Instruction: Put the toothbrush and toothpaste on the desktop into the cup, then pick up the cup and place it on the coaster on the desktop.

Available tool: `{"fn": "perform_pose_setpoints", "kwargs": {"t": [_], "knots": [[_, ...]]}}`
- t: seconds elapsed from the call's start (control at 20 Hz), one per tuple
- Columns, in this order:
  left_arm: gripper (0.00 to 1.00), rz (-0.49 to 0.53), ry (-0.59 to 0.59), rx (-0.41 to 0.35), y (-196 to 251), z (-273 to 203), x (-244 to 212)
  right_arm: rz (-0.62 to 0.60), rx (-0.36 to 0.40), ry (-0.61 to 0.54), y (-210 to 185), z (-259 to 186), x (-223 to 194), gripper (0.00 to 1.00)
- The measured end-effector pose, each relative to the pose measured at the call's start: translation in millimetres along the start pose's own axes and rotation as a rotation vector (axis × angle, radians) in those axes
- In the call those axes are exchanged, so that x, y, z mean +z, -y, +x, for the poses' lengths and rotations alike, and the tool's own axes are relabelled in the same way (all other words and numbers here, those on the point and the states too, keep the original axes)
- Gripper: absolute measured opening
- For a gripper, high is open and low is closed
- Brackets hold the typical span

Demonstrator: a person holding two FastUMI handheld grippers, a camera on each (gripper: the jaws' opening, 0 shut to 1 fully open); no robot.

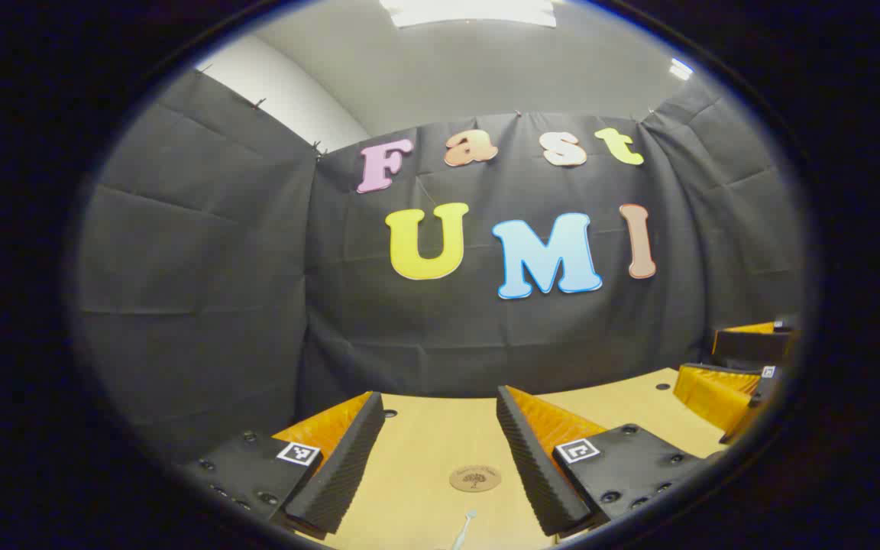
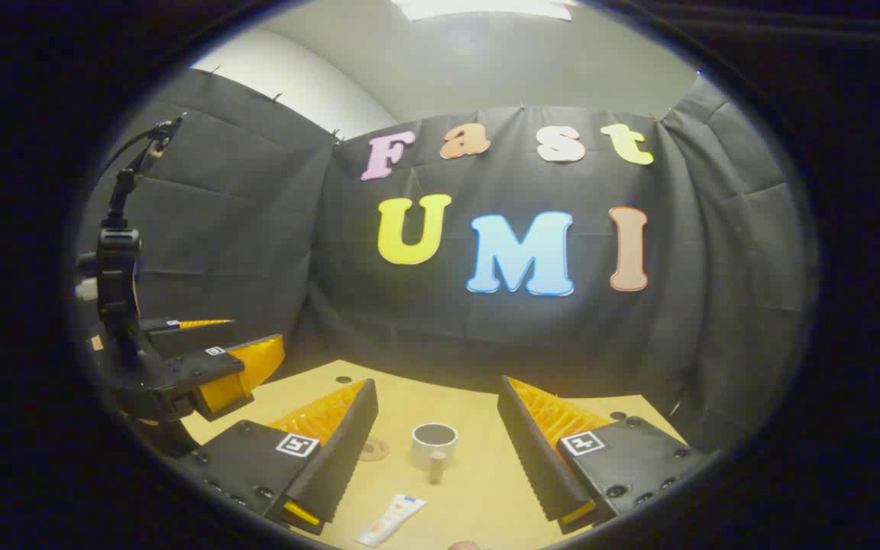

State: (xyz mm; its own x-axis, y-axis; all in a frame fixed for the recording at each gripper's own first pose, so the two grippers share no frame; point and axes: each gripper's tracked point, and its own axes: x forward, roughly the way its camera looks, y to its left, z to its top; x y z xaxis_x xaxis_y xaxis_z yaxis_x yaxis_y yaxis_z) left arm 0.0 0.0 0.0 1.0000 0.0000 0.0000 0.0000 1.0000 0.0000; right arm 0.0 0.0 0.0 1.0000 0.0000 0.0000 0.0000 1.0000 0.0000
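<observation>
Both tools hung above the wooden desktop [image 2: 478,489] with nothing in them. In the left gripper view the left gripper [image 1: 440,451] stood with its jaws wide apart, the round coaster [image 1: 475,478] lying on the wood between them and the tip of the toothbrush [image 1: 464,529] just showing at the near edge. In the right gripper view the right gripper [image 2: 438,451] was equally wide open and empty; the white cup [image 2: 434,445] stood upright on the desk ahead of it, between its fingers in the picture, its handle turned toward the camera. The toothpaste tube [image 2: 392,519] lay flat, nearer and a little to the left of the cup. The coaster showed there as a disc left of the cup, partly hidden behind the left finger.

Neither item was in the cup, so the step in hand appeared to be the first pick. To do it well, the right gripper would probably need to tip downward and straddle the tube across its narrow width near the middle, closing gently so the soft body did not buckle. It should then be carried cap-down over the cup's mouth and released low, lest the light cup tip.
</observation>
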Motion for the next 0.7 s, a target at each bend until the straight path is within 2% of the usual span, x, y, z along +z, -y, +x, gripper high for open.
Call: {"fn": "perform_pose_setpoints", "kwargs": {"t": [0.15, 0.3, 0.45, 0.7], "knots": [[0.94, -0.021, -0.007, -0.035, -2.6, 27.5, -9.9, 0.025, -0.05, -0.023, 2.1, 8.4, -1.5, 0.99], [0.95, -0.072, -0.026, -0.104, 5.1, 59.0, -19.2, 0.032, -0.149, -0.064, 16.2, 19.3, -8.4, 0.99], [0.94, -0.075, -0.029, -0.121, 4.0, 80.6, -19.8, 0.047, -0.159, -0.085, 12.3, 23.5, -12.0, 0.99], [0.94, -0.066, -0.01, -0.188, 28.3, 101.4, -10.9, -0.039, -0.191, -0.1, 22.8, 31.5, -18.5, 1.0]]}}
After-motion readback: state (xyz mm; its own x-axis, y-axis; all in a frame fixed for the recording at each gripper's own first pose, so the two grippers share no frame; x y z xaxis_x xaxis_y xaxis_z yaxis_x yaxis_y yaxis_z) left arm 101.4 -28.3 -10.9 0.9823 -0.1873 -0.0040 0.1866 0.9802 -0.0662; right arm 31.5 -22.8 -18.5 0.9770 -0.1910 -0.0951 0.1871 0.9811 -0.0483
